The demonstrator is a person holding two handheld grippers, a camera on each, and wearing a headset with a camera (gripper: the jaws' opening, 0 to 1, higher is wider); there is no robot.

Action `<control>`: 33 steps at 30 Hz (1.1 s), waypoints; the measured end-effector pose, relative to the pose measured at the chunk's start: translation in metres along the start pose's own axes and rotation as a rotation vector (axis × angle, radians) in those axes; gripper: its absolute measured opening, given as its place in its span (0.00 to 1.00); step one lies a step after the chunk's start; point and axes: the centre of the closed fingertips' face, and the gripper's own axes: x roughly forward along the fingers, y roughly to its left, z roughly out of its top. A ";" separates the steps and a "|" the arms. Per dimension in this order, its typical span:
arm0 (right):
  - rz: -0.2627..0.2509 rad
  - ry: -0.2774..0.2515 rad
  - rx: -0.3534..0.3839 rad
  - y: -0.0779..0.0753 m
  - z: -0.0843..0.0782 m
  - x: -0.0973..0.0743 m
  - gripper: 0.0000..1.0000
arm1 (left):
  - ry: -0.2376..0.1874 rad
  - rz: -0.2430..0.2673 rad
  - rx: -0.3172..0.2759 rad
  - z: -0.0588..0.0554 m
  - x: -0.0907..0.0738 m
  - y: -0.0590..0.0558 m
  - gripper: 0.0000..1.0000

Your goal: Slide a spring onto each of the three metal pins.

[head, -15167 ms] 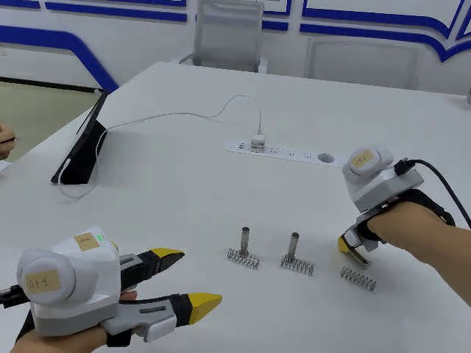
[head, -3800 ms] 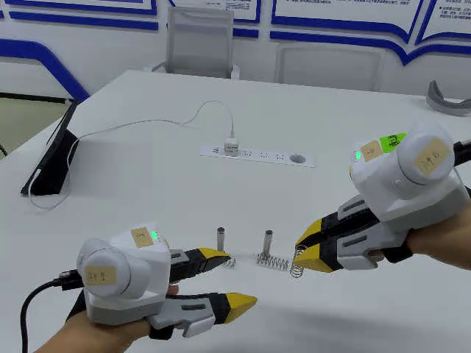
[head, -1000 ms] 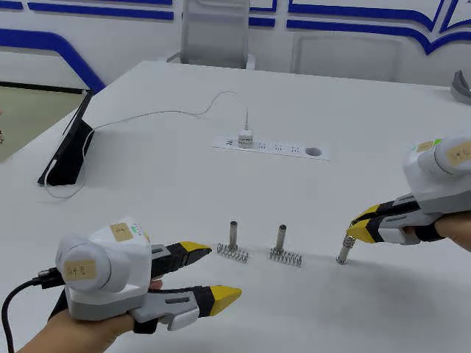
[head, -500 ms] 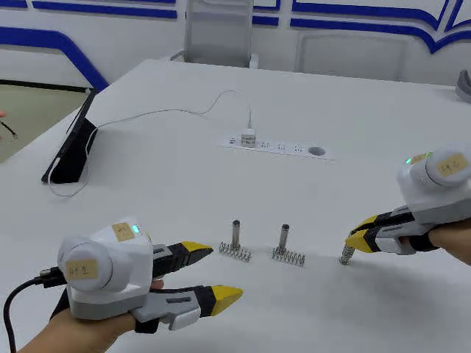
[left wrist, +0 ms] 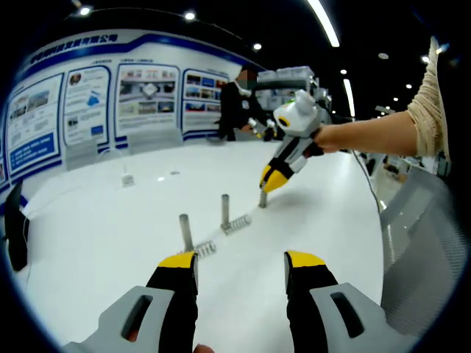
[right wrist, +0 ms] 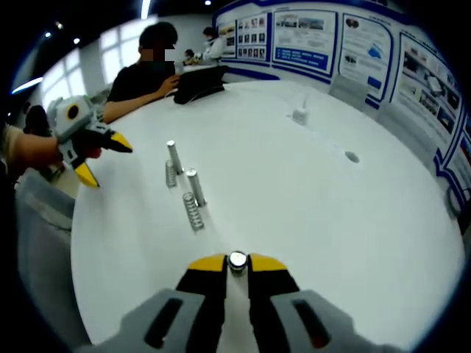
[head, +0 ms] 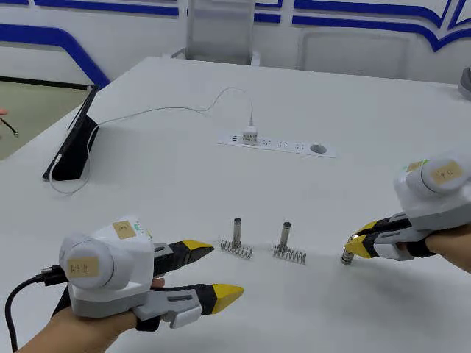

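Third pin (head: pixel 346 257) stands upright on the white table (head: pixel 184 169), to the right of the other two in the head view. Its round top shows between the narrow jaws of the right gripper (head: pixel 355 245), which close on it. Whether a spring sits on it is too small to tell. Middle pin (head: pixel 285 234) and left pin (head: pixel 238 229) stand upright and bare, each with a spring lying flat at its foot: middle spring (head: pixel 289 254), left spring (head: pixel 235 249). Left gripper (head: pixel 215 271) hovers at the near left, apart from the pins, with jaws wide and holding nothing.
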 end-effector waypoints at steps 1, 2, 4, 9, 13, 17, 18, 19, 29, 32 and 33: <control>0.000 -0.001 0.000 0.000 0.000 0.000 0.12 | 0.000 -0.001 0.000 0.000 0.000 0.000 0.47; 0.000 -0.002 -0.001 0.000 0.000 0.000 0.12 | 0.000 -0.001 0.000 0.000 0.000 0.000 0.48; 0.001 -0.003 -0.004 0.000 0.000 0.000 0.12 | -0.001 -0.001 0.001 0.001 0.000 -0.001 0.48; -0.001 0.002 -0.016 0.000 -0.001 0.001 0.14 | -0.004 -0.001 0.003 0.002 0.001 -0.001 0.48; -0.002 0.004 -0.020 0.000 -0.002 0.001 0.16 | -0.005 0.000 0.003 0.002 0.000 0.000 0.48; -0.004 0.000 -0.021 0.002 -0.001 0.000 0.18 | -0.005 0.000 0.003 0.002 -0.001 0.000 0.48; -0.007 0.000 -0.023 0.001 -0.001 0.000 0.18 | -0.005 0.000 0.003 0.002 -0.001 0.000 0.48; -0.009 0.000 -0.026 0.002 -0.001 -0.001 0.18 | -0.007 0.000 0.003 0.003 -0.001 0.000 0.48; -0.035 -0.028 -0.051 0.000 0.007 -0.010 0.21 | -0.006 -0.005 0.006 0.003 0.000 -0.001 0.48; -0.038 -0.034 -0.058 0.001 0.010 -0.012 0.22 | -0.006 -0.006 0.007 0.004 0.001 -0.002 0.48; -0.038 -0.036 -0.061 0.001 0.011 -0.012 0.22 | -0.007 -0.006 0.008 0.004 0.001 -0.002 0.48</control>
